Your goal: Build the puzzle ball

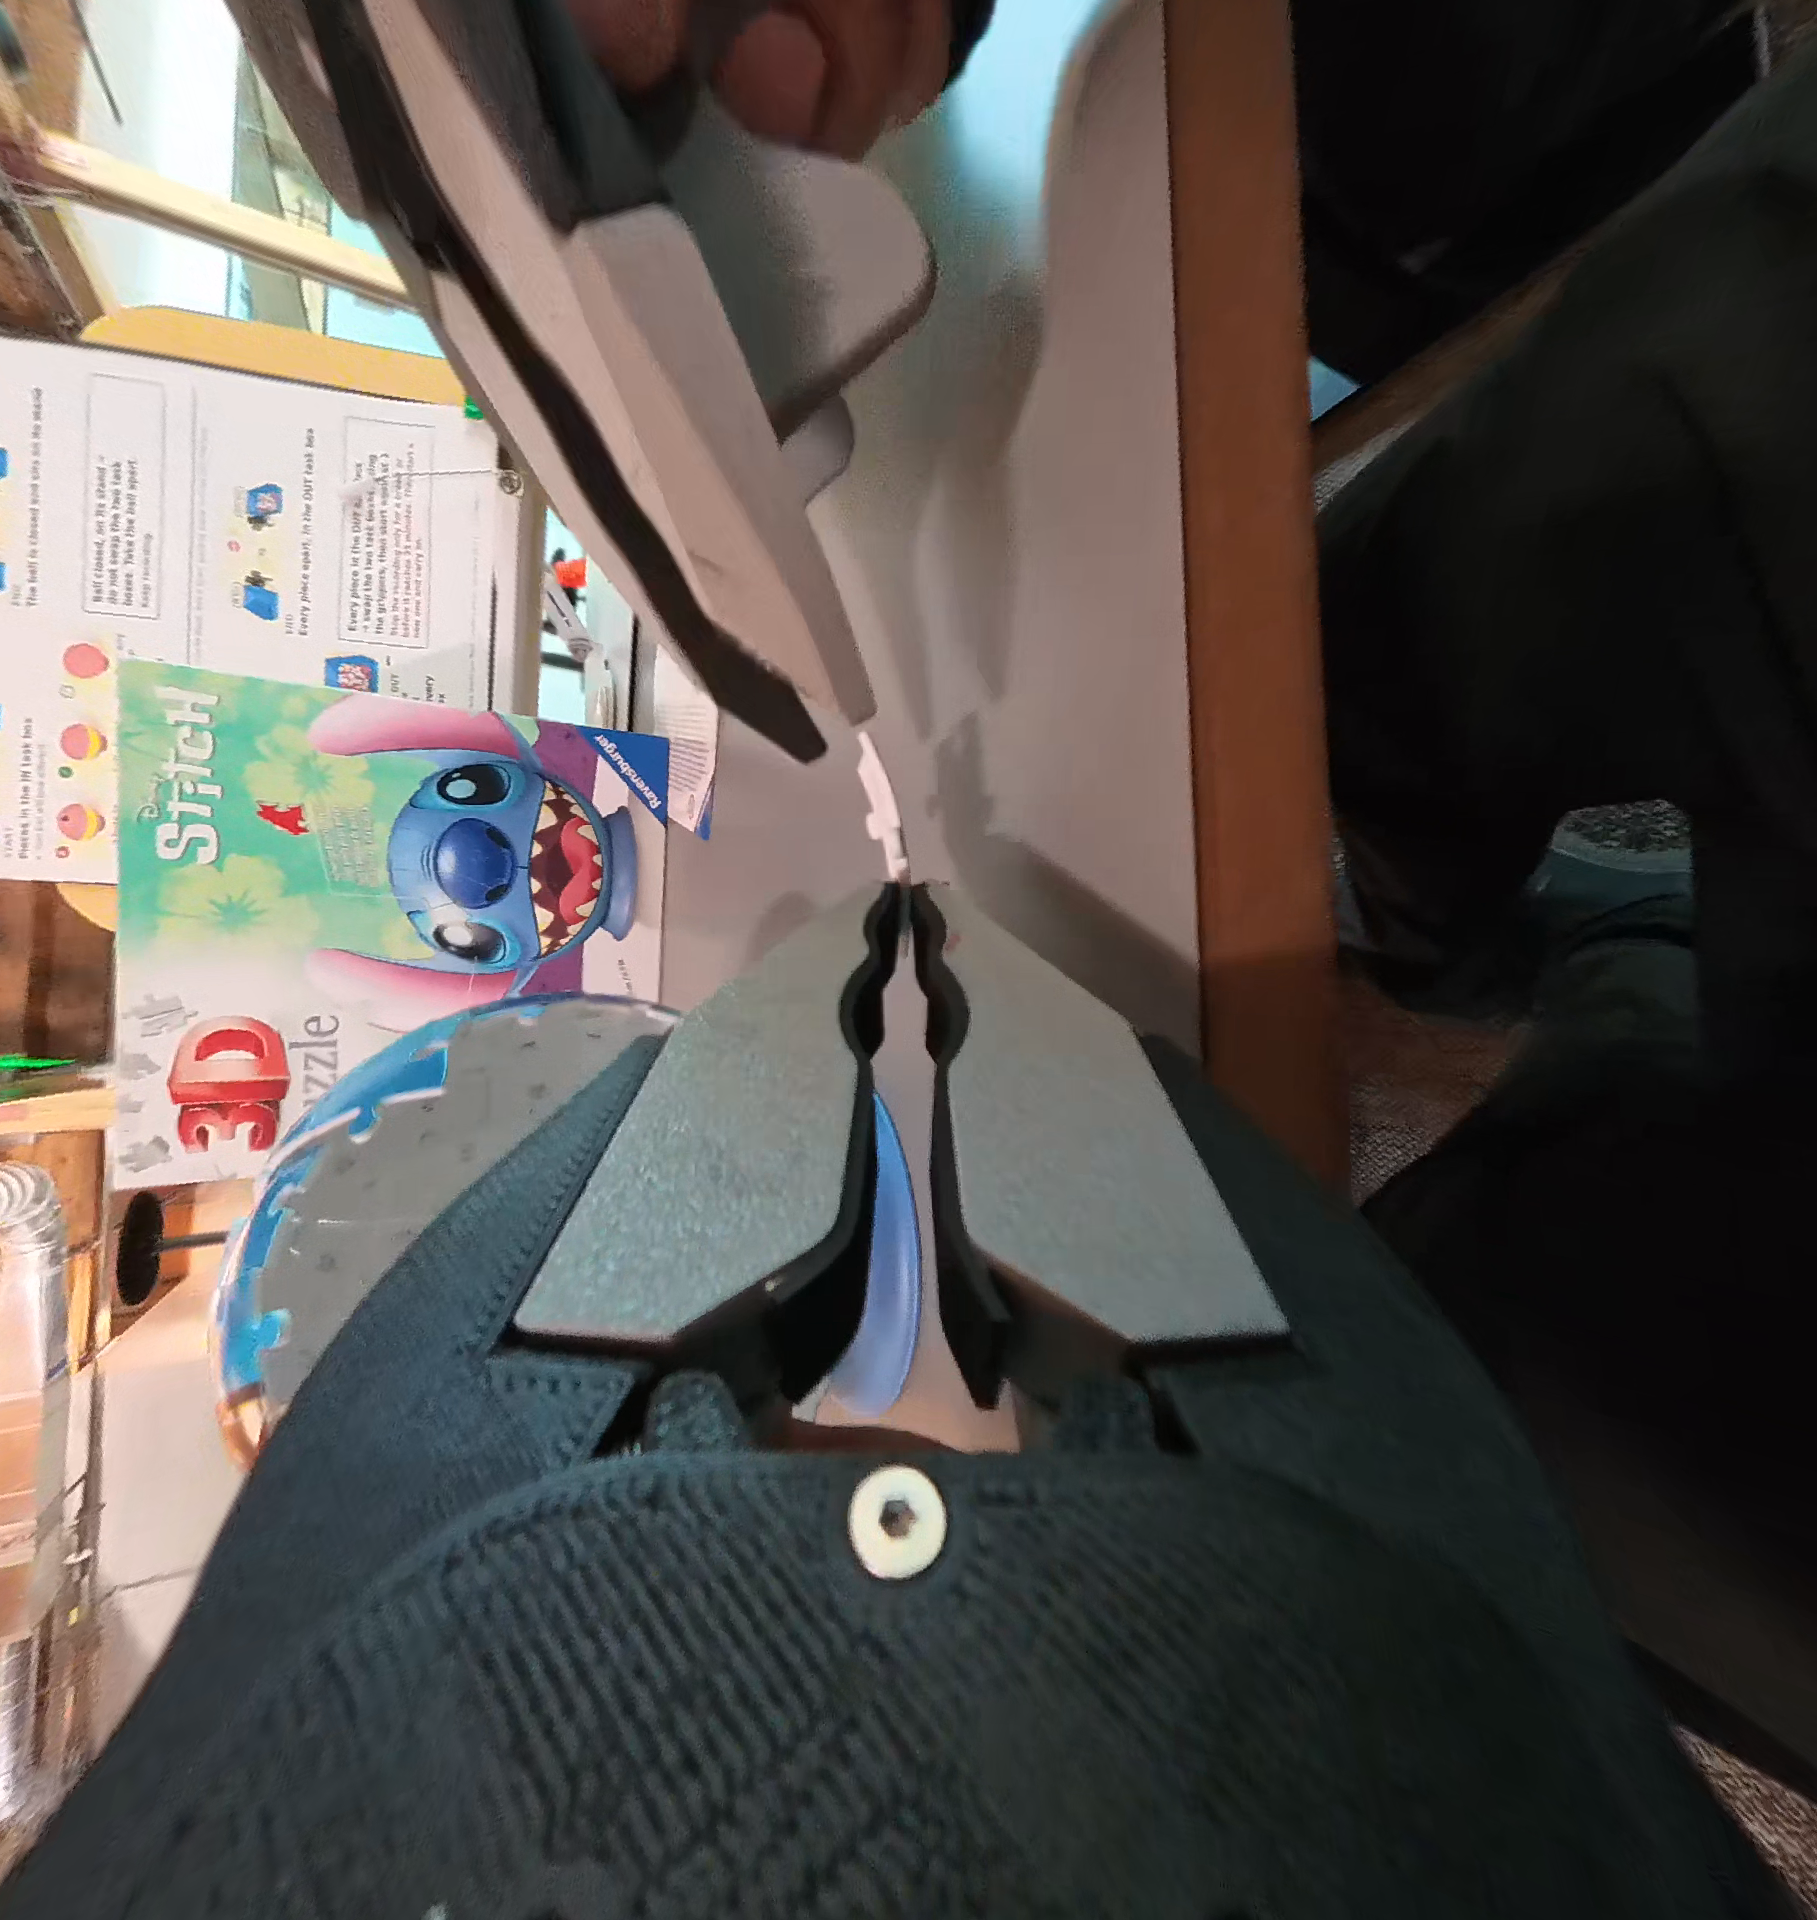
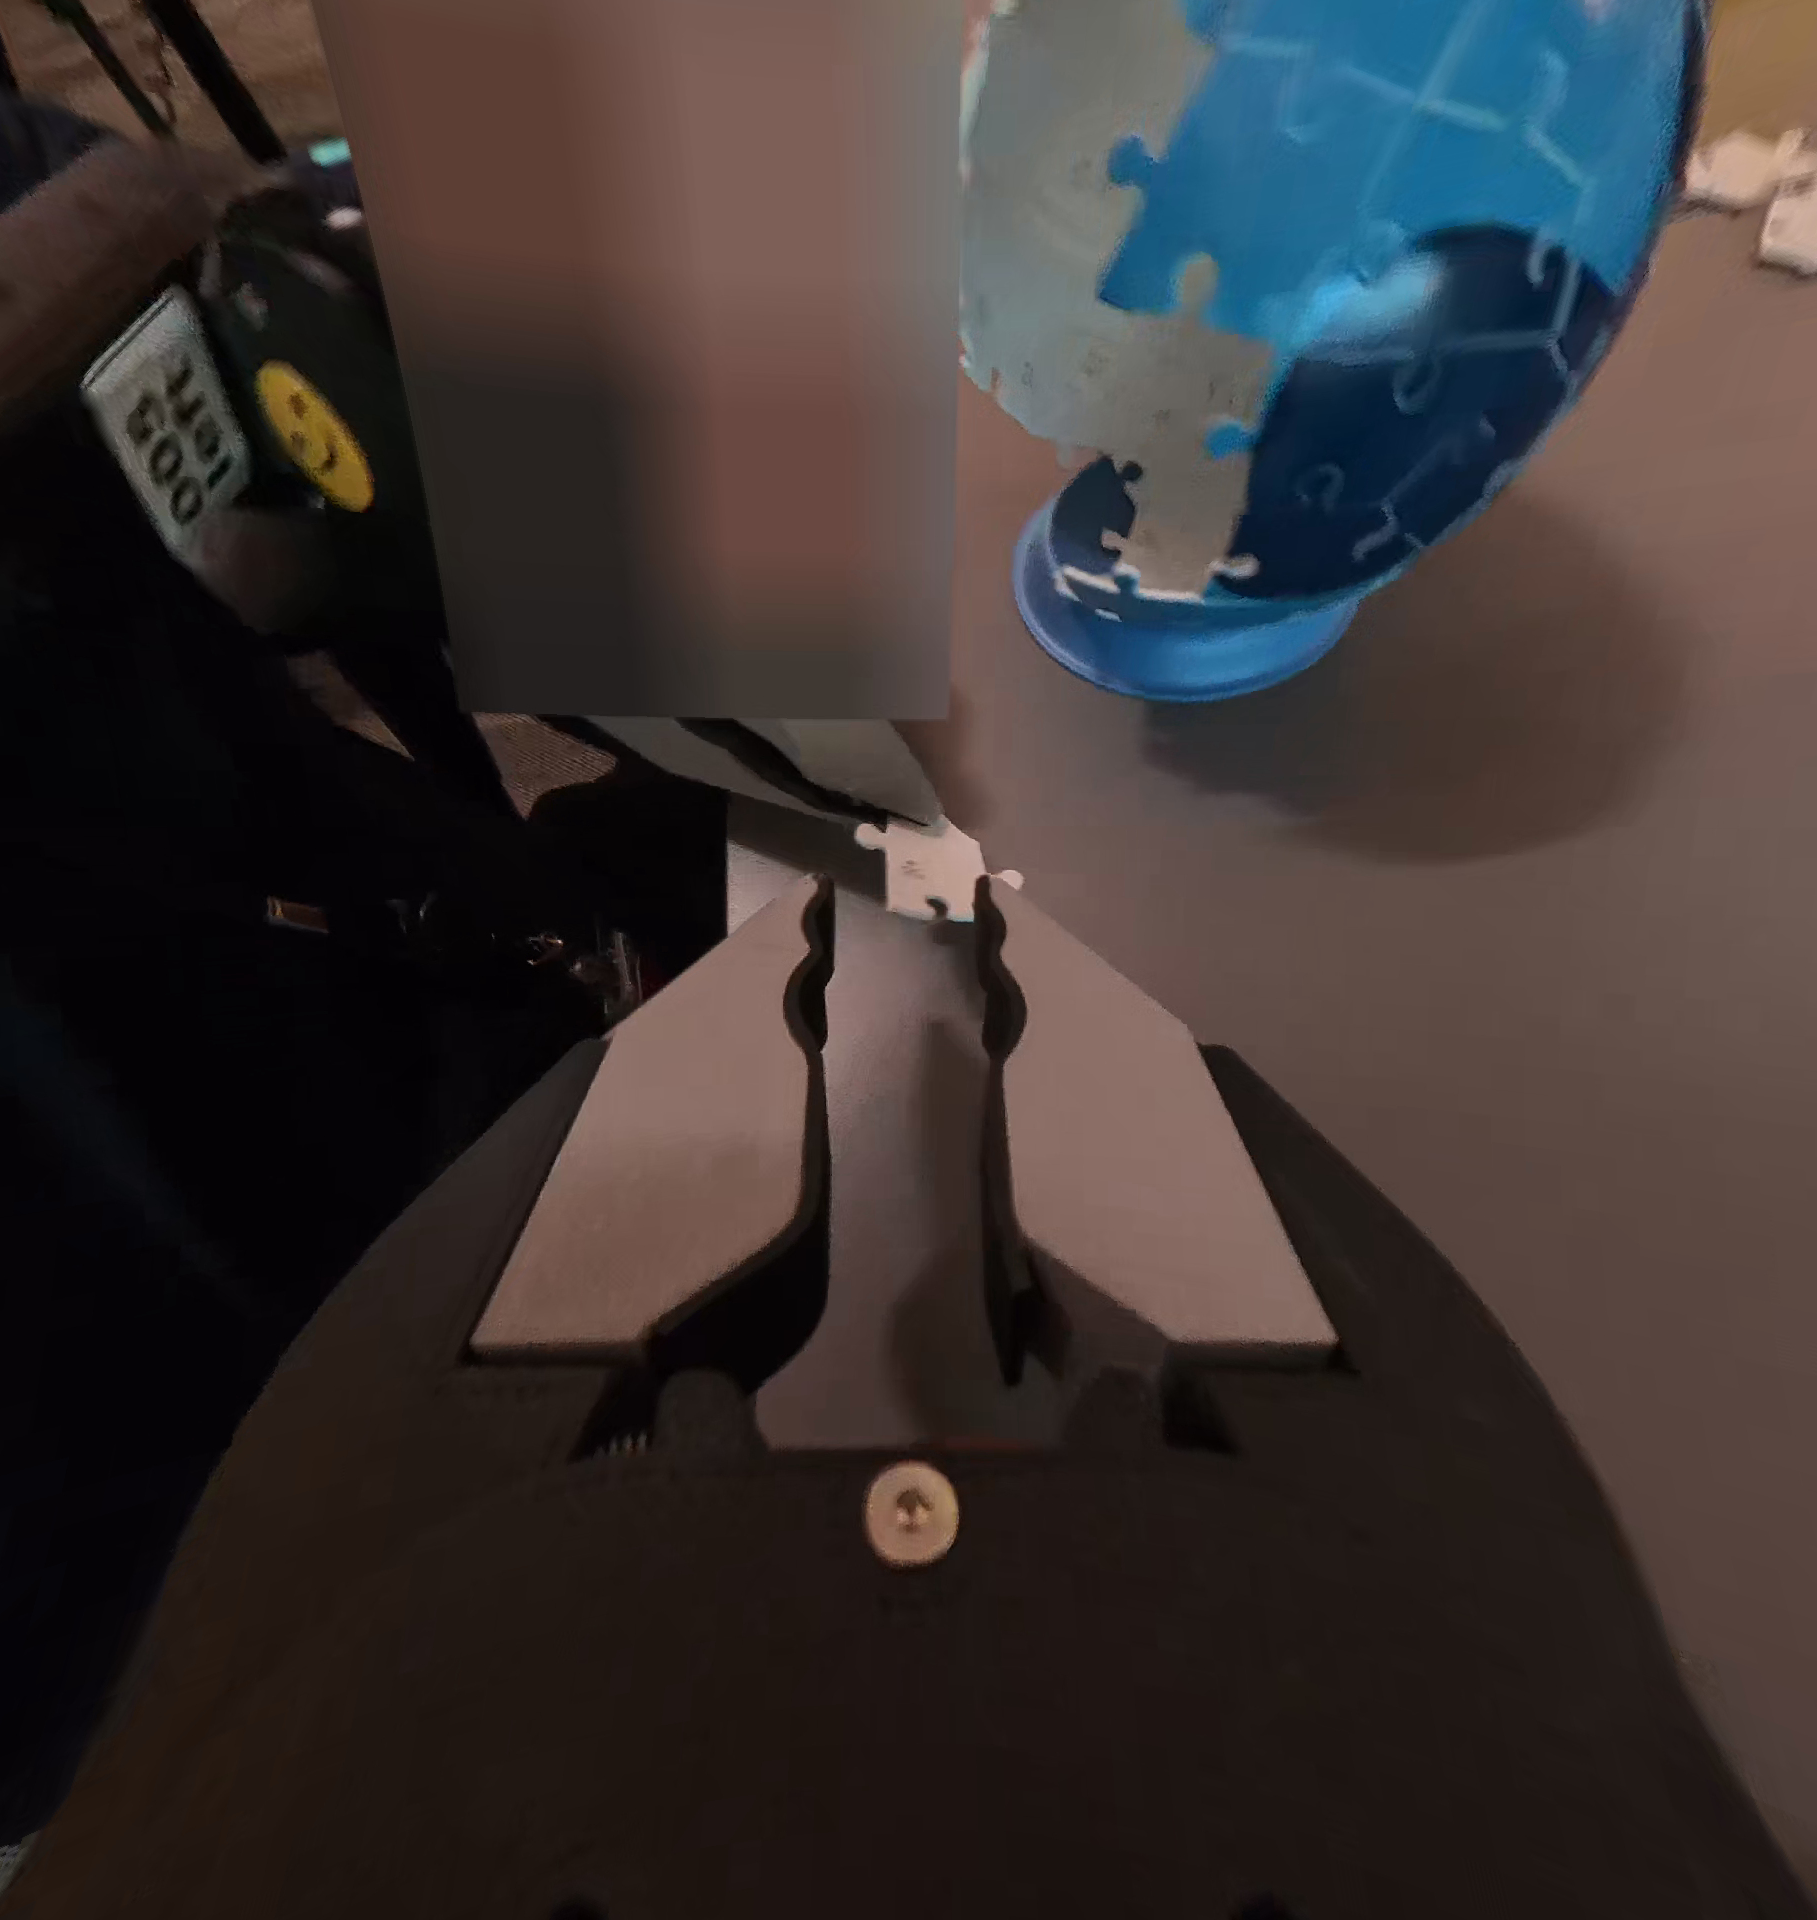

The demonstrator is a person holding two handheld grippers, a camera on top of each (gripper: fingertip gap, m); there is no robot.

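My left gripper (image 1: 906,896) is shut on the edge of a small white puzzle piece (image 1: 880,805) and holds it above the white table. In the right wrist view the same piece (image 2: 930,868) sits at the tips of my right gripper (image 2: 904,888), which is open around it, with the piece touching the right-hand finger. The right gripper's fingers (image 1: 675,499) reach in from the upper left in the left wrist view. The partly built blue puzzle ball (image 2: 1403,260) stands on its blue stand (image 2: 1184,644) behind; it also shows in the left wrist view (image 1: 364,1195), half hidden.
The puzzle's box (image 1: 364,883) and an instruction sheet (image 1: 208,520) stand at the back of the table. Several loose white pieces (image 2: 1777,197) lie beyond the ball. The table's wooden edge (image 1: 1247,623) runs close by, with a person's dark-clothed legs (image 1: 1610,727) past it. The grippers are tip to tip, or close to it.
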